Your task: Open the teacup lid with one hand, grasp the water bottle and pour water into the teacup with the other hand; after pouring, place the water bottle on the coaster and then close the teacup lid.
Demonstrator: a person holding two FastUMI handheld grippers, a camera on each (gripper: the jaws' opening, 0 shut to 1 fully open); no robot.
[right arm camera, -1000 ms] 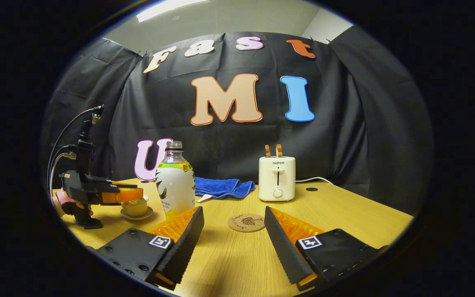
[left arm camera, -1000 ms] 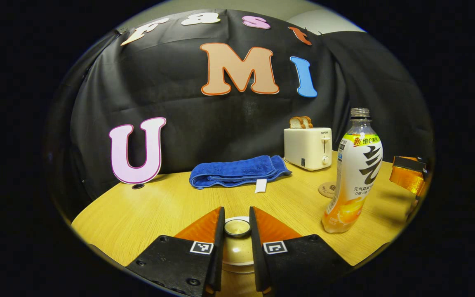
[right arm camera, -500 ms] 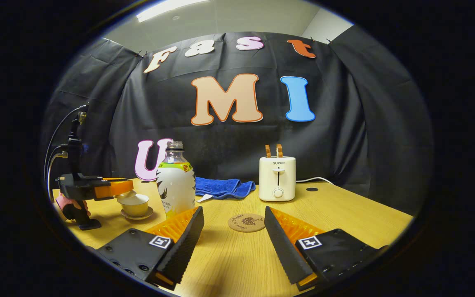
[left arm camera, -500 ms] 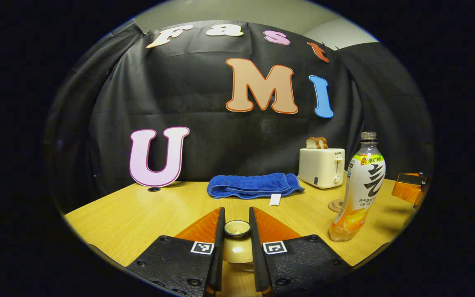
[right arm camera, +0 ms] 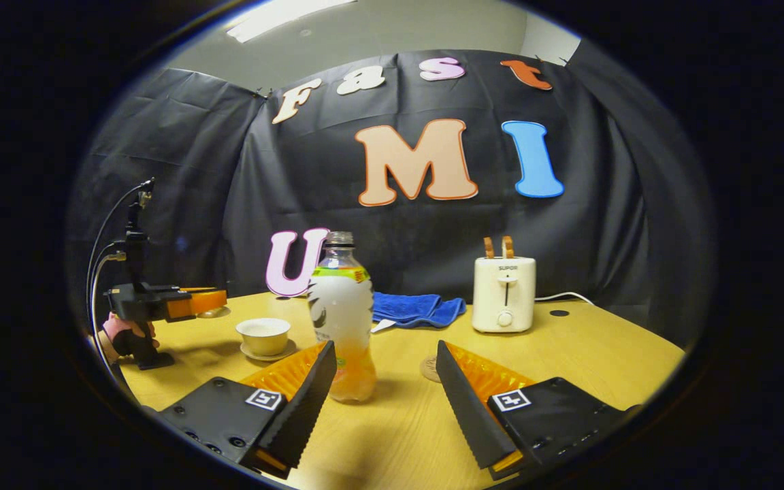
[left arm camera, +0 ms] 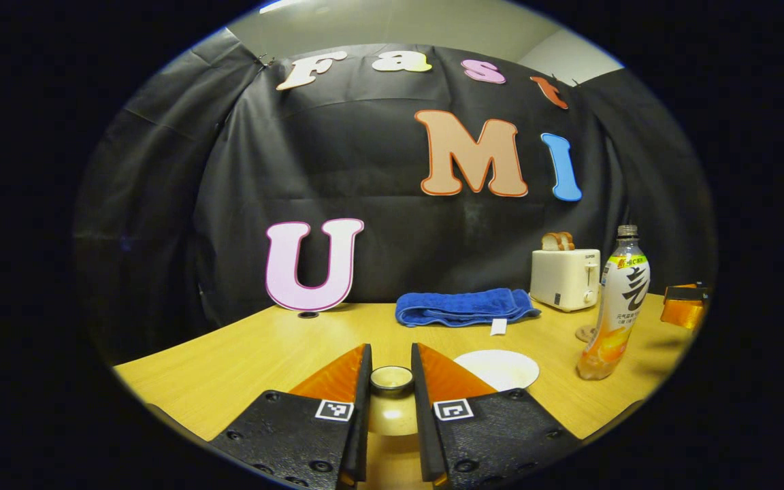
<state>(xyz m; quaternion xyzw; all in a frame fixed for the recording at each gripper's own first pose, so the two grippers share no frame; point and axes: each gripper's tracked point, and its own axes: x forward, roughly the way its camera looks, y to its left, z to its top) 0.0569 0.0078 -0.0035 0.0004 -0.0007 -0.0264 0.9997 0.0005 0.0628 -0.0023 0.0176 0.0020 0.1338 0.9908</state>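
Left gripper (left arm camera: 390, 381): clenched on the knob of the teacup lid (left arm camera: 392, 408), both fingers pressing its sides; the lid is held off to the side and clear of the cup, presumably so the mouth is left free for pouring.
Left gripper, seen from afar (right arm camera: 188, 303): held level above the worktop (right arm camera: 569, 354), apart from the cup; a hand (right arm camera: 123, 333) is wrapped round its grip below.
Teacup (right arm camera: 263, 335): uncovered, standing on its saucer (right arm camera: 266, 352); a small pale glazed bowl shape, round and shallow. In the left gripper view the pale disc (left arm camera: 497, 367) beside the right finger is judged to be the open cup seen from above.
Right gripper (right arm camera: 385, 381): released, fingers spread wide with ribbed black pads and orange backs; it is lined up on the water bottle (right arm camera: 341, 316), which stands between and just beyond the fingertips, not yet touched.
Water bottle: upright, uncapped, clear plastic with a white and green sleeve, orange liquid low in the base; smooth and rounded, so a grip on the waist is judged safest.
Coaster (right arm camera: 431, 369): round, cork-like, flat, partly hidden behind the right finger, near the bottle.
Stage: lid opened; bottle grasp judged next.
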